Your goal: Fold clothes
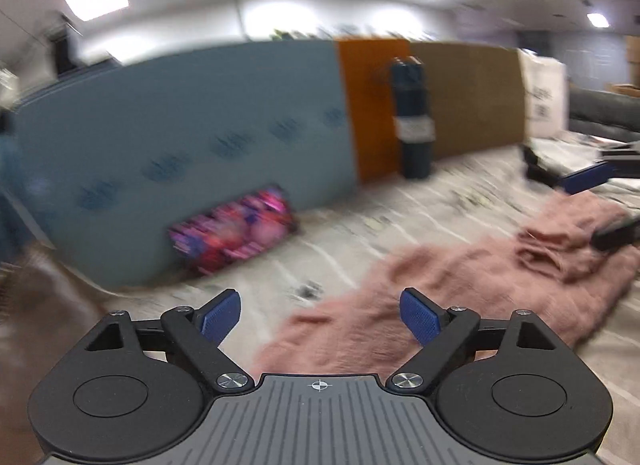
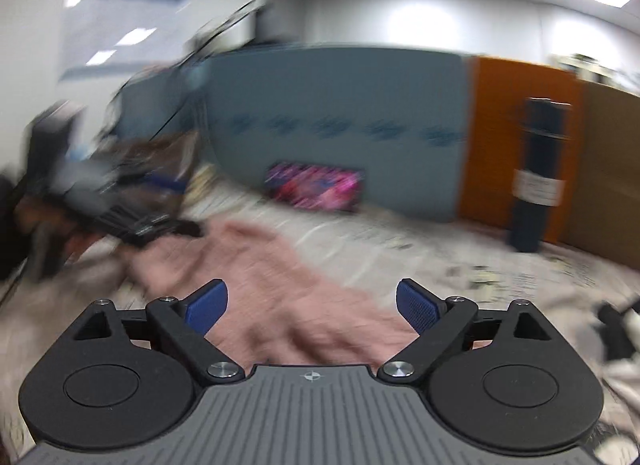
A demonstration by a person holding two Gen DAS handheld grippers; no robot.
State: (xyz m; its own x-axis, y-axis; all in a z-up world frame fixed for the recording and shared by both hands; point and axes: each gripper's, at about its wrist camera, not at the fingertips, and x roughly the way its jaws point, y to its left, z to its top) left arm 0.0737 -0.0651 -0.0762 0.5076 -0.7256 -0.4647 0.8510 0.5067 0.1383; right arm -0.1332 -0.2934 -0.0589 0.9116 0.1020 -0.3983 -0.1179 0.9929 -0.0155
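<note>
1. A pink fuzzy garment [image 1: 460, 289] lies spread on a pale printed cloth [image 1: 360, 233] that covers the work surface; part of it is bunched into a fold toward the right edge in the left wrist view.
2. In the right wrist view the same pink fuzzy garment [image 2: 280, 289] runs from the left side down to the near edge, under the gripper.
3. The left gripper [image 1: 320, 317] hangs above the garment's near end with its jaws wide apart, holding nothing.
4. The right gripper [image 2: 312, 309] is also spread wide and holds nothing, just over the garment.
5. At the far edge stands a blue panel [image 1: 180, 137], then an orange panel [image 1: 372, 105] and a brown panel [image 1: 472, 97].
6. A bright pink patterned pouch [image 1: 232, 229] lies against the blue panel.
7. A dark cylinder [image 1: 412, 121] stands upright before the orange panel.
8. Both views are motion-blurred.
</note>
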